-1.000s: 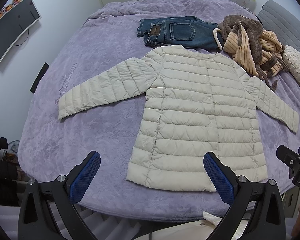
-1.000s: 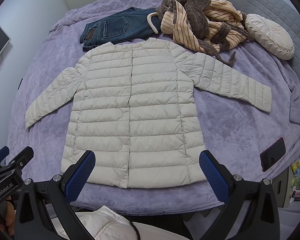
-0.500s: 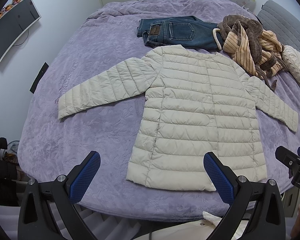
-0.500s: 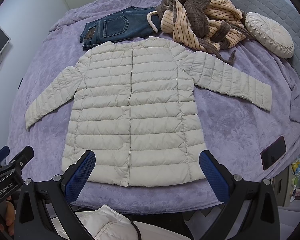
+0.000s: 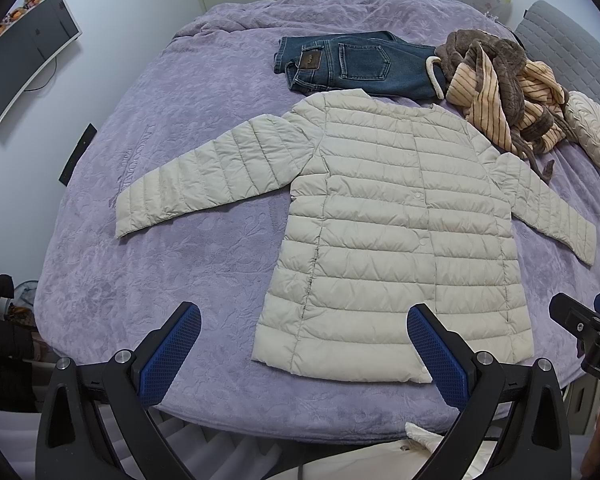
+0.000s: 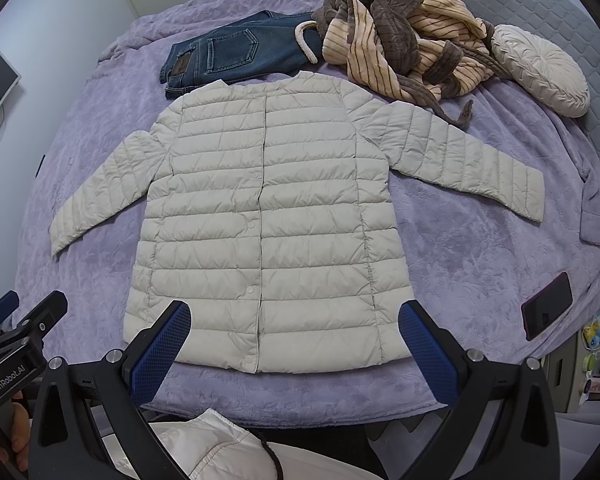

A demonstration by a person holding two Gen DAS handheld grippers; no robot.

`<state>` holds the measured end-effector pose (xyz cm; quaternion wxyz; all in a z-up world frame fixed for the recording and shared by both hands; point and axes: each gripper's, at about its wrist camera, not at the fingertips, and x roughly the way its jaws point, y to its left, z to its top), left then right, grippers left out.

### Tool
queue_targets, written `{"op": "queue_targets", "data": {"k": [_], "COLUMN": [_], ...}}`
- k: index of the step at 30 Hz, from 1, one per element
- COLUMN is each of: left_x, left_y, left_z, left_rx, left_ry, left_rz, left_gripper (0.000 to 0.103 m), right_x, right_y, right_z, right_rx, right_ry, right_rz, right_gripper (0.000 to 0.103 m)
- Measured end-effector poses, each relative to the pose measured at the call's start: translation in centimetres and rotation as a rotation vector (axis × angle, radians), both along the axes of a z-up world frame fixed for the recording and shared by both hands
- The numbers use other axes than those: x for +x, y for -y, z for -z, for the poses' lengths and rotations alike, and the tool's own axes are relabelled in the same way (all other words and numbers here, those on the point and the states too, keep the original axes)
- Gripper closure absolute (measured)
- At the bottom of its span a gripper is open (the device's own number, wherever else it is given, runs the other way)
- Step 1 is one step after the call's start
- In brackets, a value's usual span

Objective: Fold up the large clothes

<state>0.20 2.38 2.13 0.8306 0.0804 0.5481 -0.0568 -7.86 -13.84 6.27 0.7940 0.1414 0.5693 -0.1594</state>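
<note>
A cream quilted puffer jacket (image 5: 400,220) lies flat and face up on the purple bed cover (image 5: 188,128), both sleeves spread out sideways; it also shows in the right wrist view (image 6: 268,220). My left gripper (image 5: 304,350) is open and empty, held above the near bed edge at the jacket's lower left hem. My right gripper (image 6: 294,344) is open and empty, held above the jacket's bottom hem. Neither touches the jacket. The right gripper's body (image 5: 588,332) shows at the right edge of the left wrist view.
Folded blue jeans (image 5: 352,64) lie beyond the jacket's collar. A brown and striped robe (image 6: 404,40) is heaped at the far right beside a round cream cushion (image 6: 540,72). A dark phone (image 6: 546,306) lies near the bed's right edge. A monitor (image 5: 20,52) hangs at left.
Both grippers stay open and almost still. The views have shifted only very slightly; the jacket has not moved.
</note>
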Motion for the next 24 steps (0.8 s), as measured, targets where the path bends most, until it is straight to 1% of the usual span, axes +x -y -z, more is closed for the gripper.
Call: {"op": "queue_targets", "data": {"k": [12, 16, 21, 24], "left_x": [-0.1, 0.0, -0.1, 0.6], "left_y": [0.1, -0.1, -0.2, -1.0], "left_z": [0.0, 0.3, 1.4, 1.9], "left_rx": [-0.002, -0.004, -0.034, -0.059], "left_ry": [0.000, -0.014, -0.047, -0.066], "left_rz": [0.000, -0.003, -0.015, -0.027], "left_gripper": [0.000, 0.000, 0.000, 0.000], "right_x": [0.1, 0.2, -0.4, -0.7], "right_y": [0.0, 0.0, -0.3, -0.5], "right_z": [0.1, 0.1, 0.7, 1.2], "right_rx": [0.000, 0.001, 0.017, 0.034], "right_ry": [-0.002, -0.003, -0.011, -0.023], "right_rz": [0.000, 0.002, 0.015, 0.024], "right_gripper": [0.000, 0.000, 0.000, 0.000]}}
